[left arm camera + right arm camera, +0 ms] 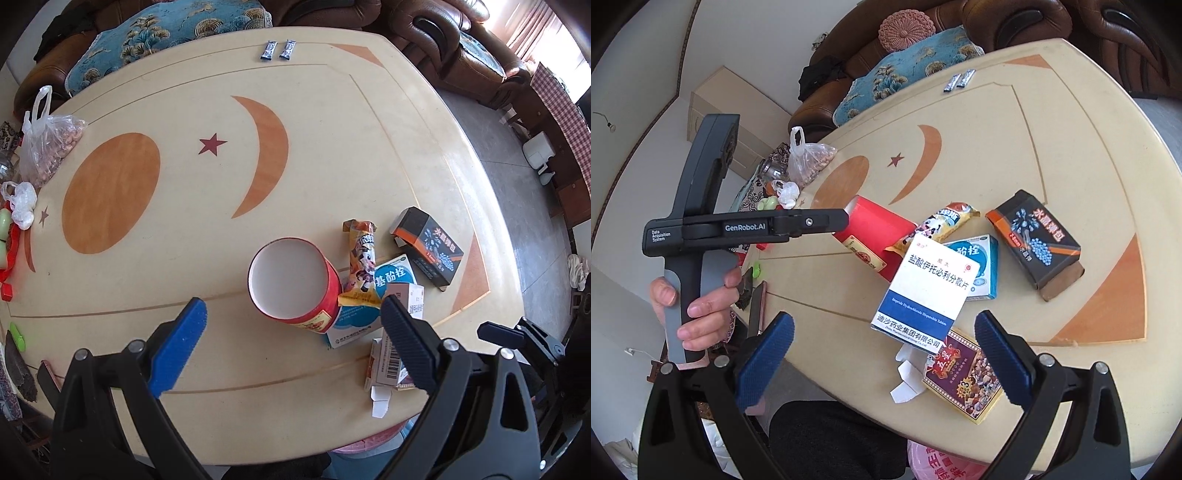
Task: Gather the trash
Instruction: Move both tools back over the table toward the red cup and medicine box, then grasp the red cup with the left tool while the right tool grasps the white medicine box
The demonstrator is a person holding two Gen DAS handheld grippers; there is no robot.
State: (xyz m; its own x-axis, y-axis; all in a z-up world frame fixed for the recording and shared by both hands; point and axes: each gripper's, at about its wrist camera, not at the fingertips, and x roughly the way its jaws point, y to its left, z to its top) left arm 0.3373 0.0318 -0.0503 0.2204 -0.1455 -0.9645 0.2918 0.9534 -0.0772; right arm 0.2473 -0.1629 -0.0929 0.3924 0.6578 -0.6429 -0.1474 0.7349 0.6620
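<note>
Trash lies near the table's front right: a red cylindrical canister open end up and tilted, a yellow snack wrapper, a blue-white medicine box, a black box, a white-blue medicine box and a nut-print box. My left gripper is open and empty above the canister. My right gripper is open and empty over the white-blue box.
The cream table has two small sachets at its far edge and plastic bags with other clutter at the left edge. Brown sofas stand behind. A pink bag shows below the front edge.
</note>
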